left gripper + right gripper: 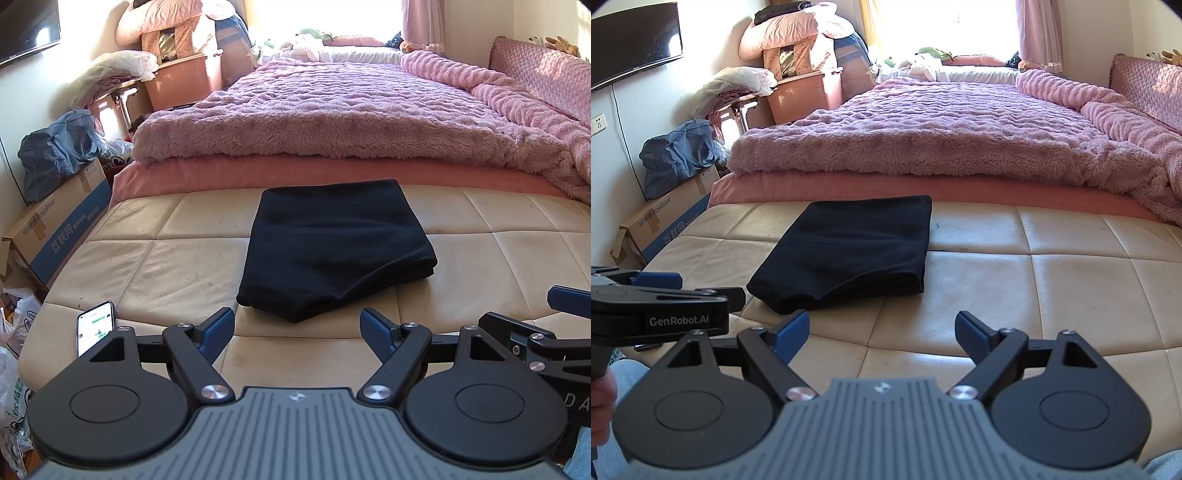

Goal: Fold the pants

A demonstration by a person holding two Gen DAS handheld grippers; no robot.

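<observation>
Black pants [332, 251] lie folded into a compact stack on the cream quilted mattress [147, 266]; they also show in the right wrist view [849, 254]. My left gripper [297, 330] is open and empty, just short of the stack's near edge. My right gripper [881, 332] is open and empty, near the stack's right front corner, not touching it. The right gripper's side shows at the right edge of the left wrist view [546, 339]; the left gripper's body shows at the left of the right wrist view [657, 306].
A phone [95, 326] lies at the mattress's front left corner. A fluffy pink blanket [351, 110] covers the bed behind. Cardboard box [62, 229], blue bag [55, 155] and plastic bags [14, 332] crowd the floor at left.
</observation>
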